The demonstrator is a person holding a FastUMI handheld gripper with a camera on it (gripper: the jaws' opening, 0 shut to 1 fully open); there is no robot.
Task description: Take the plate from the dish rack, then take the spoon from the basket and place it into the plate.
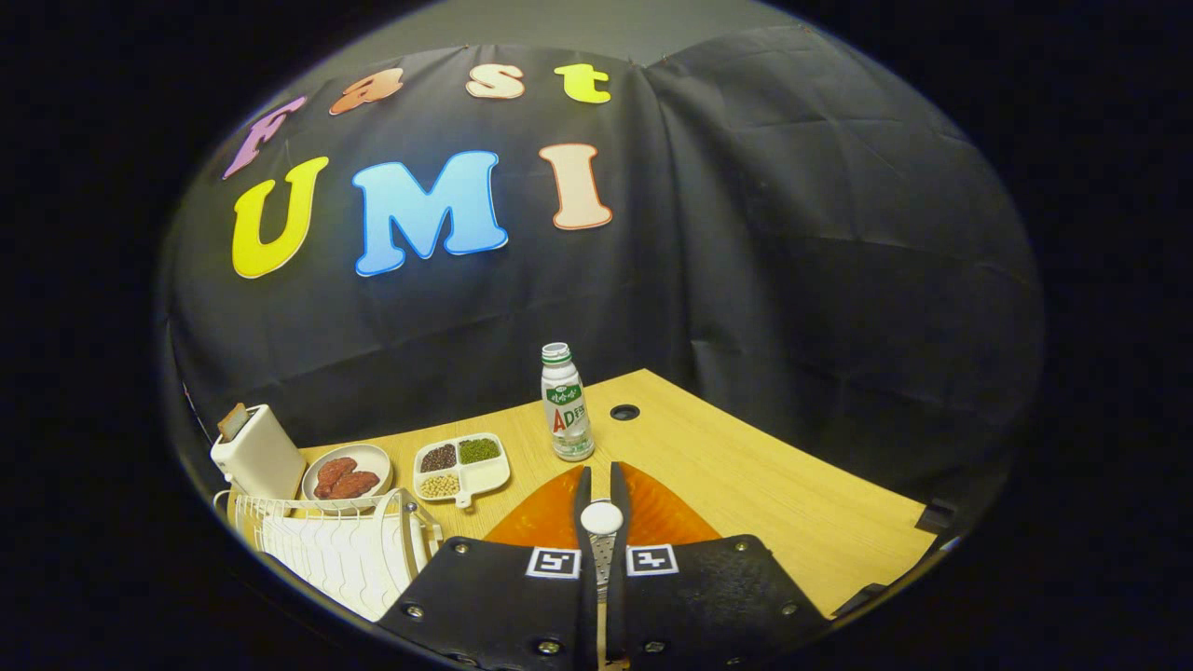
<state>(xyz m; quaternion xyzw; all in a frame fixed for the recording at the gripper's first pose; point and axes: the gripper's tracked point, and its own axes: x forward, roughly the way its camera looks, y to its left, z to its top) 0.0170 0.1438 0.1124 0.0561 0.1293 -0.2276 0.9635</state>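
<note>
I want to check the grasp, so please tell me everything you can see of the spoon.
The spoon is held in the claw, whose two fingers are shut on it. Its small, round, white bowl, plastic or ceramic by its look, faces the camera between the fingers. A pale handle runs down from the bowl between the fingers. It hangs above the orange plate on the wooden table; whether it touches the plate I cannot tell.

"AD" on the bottle (567, 405).
</note>
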